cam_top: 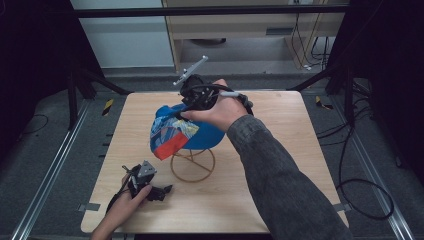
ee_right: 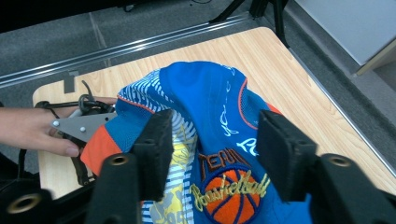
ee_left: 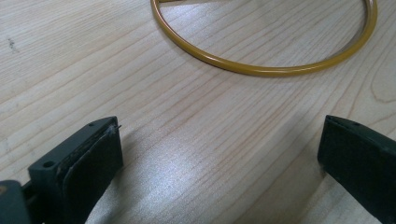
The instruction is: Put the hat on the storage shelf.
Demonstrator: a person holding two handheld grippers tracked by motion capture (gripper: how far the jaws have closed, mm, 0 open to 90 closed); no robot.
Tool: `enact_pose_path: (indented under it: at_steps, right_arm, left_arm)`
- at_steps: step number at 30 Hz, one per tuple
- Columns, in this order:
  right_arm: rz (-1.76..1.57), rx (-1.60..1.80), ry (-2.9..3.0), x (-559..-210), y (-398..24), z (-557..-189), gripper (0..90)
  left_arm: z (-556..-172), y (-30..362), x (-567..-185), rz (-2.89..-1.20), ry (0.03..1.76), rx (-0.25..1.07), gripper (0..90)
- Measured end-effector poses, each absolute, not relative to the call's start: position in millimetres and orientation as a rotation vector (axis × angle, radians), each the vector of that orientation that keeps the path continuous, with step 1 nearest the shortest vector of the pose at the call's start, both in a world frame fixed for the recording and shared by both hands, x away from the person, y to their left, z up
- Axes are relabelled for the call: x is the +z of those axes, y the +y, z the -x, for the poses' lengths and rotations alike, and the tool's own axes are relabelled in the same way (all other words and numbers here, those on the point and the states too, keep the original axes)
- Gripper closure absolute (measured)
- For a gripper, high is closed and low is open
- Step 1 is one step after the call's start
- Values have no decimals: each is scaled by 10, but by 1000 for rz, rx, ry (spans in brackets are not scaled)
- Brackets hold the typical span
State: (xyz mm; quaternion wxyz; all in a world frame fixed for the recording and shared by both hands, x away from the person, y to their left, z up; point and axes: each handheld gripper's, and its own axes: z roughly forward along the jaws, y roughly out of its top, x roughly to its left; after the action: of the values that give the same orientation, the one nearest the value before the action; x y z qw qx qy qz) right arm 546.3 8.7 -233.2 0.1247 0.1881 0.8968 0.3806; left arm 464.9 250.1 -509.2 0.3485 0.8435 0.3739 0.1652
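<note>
A blue cap [cam_top: 200, 132] with a striped orange, white and yellow brim sits on a yellow wire stand [cam_top: 192, 167] in the middle of the table. Its front bears an orange basketball patch [ee_right: 229, 200]. My right gripper [cam_top: 187, 107] reaches over the cap from the far side. Its jaws [ee_right: 215, 135] stand apart, open, with the cap's crown [ee_right: 210, 93] between and below them. My left gripper [cam_top: 165, 190] rests low at the table's front left, open and holding nothing [ee_left: 219, 149]. The stand's ring base [ee_left: 261, 70] lies just ahead of it.
The wooden table [cam_top: 280, 165] has bare surface to the right and front. Black frame posts [cam_top: 350, 90] stand at the far corners. Cables [cam_top: 365, 195] trail on the floor at the right. A wooden cabinet [cam_top: 240, 30] stands behind.
</note>
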Motion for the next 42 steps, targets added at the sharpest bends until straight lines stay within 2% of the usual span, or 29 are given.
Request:
enact_pose_path:
  at_steps: [1, 2, 12, 18, 42]
  right_arm:
    - [-548, 1109, 2614, -2332, 87, -5463, 432]
    - [-554, 1106, 2606, -2339, 78, -5452, 383]
    - [-588, 1139, 2557, -2372, 27, -5400, 173]
    - [-594, 1135, 2532, -2387, 10, -5339, 80]
    - [-618, 1185, 2473, -2447, -455, -5121, 52]
  left_arm:
    - [-4649, 2501, -5092, -2187, 969, 428, 0]
    - [-4650, 2501, -5091, -2187, 969, 428, 0]
    - [-4649, 2501, -5091, -2187, 969, 428, 0]
    - [-4649, 2501, -5092, -2186, 969, 428, 0]
    - [-4647, 2501, -5091, -2187, 969, 427, 0]
